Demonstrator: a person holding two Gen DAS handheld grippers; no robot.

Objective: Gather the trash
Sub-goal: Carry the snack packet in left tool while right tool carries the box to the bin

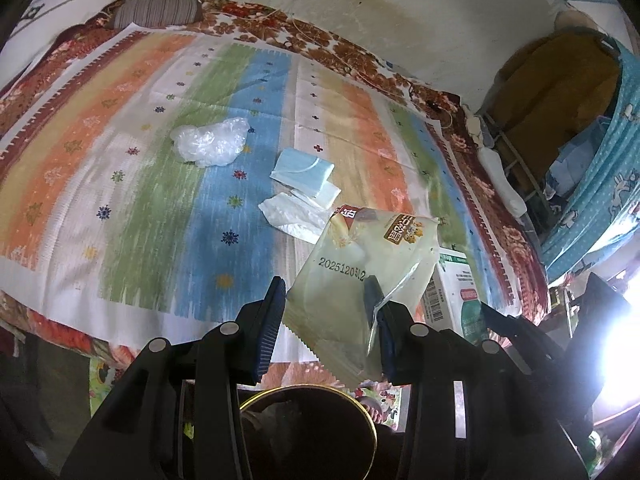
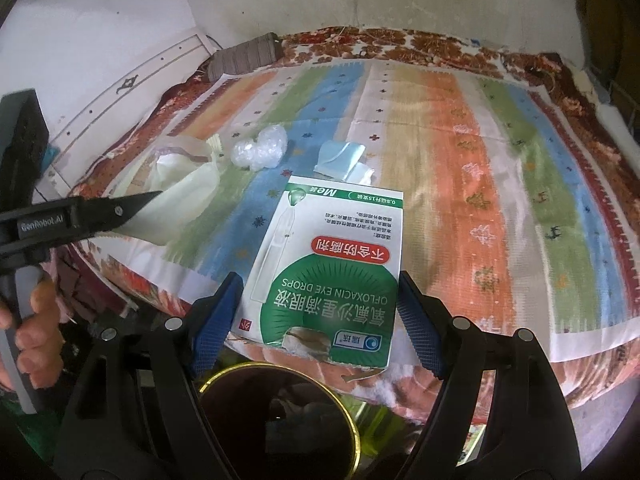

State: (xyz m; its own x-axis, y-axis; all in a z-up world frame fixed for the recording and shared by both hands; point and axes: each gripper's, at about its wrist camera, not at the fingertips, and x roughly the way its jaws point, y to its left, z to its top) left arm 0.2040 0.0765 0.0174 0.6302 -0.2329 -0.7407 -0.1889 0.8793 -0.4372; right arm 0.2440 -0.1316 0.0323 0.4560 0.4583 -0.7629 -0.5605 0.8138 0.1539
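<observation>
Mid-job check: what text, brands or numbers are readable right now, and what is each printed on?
"2025120512", last digits unclear: snack wrapper in the left gripper.
Brown brand logo on the wrapper: too distorted to read.
"OFLOXACIN EYE DROPS", seen upside down: eye drops box between the right gripper fingers.
"Me", same box.
Chinese lines on that box: small ones unreadable.
"GenRobot.AI": left gripper's body, right wrist view.

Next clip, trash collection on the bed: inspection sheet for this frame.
Surface: striped sheet over a floral blanket.
Job's things: snack wrapper, eye-drops box, crumpled plastic, face mask, tissue, gold-rimmed bin below.
Clutter: striped pillow.
Grippers: left gripper holds the wrapper; right gripper clamps the box.
Cables: thin cord along the blanket's far edge.
Surroundings: stained wall, blue curtain.
</observation>
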